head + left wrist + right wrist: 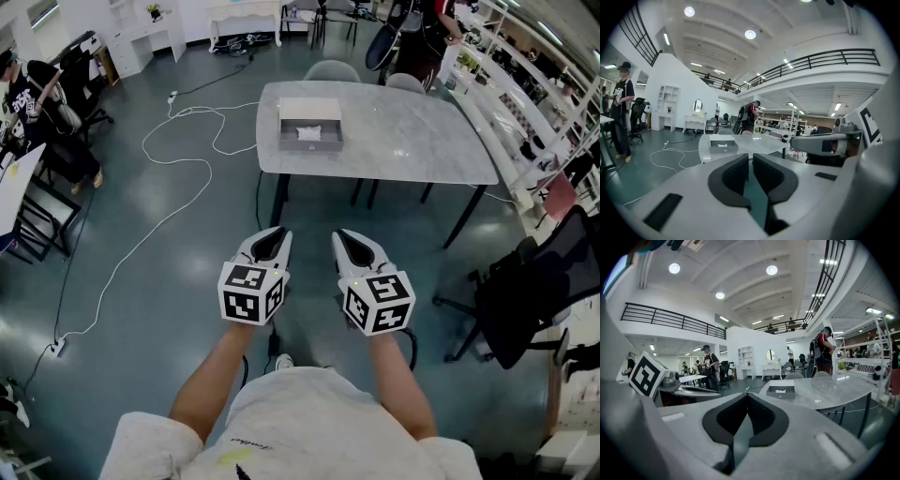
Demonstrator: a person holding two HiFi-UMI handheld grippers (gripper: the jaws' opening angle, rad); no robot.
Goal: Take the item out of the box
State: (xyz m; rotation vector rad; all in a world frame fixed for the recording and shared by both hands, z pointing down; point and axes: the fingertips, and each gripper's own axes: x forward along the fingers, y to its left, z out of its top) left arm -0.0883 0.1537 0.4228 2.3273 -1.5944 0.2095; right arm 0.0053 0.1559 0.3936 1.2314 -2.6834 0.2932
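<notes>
A: What's nearest?
B: A shirt [291, 417], its print too small to read. Then the left gripper [269, 236] and right gripper [349, 240], both closed on nothing.
A: And farther?
B: A marble table [412, 141]. On its left end, an open box [310, 141] holds a white item [309, 132].

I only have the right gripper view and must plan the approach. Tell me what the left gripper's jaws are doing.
Observer: The left gripper has its jaws together, with nothing between them.
Operator: Now describe the box from above.
Observer: In the head view the box is open-topped, near the left end of the table, with a white item lying inside.
Operator: Report anything standing off to my right.
Observer: A black office chair stands on the floor to the right, short of the table.
</notes>
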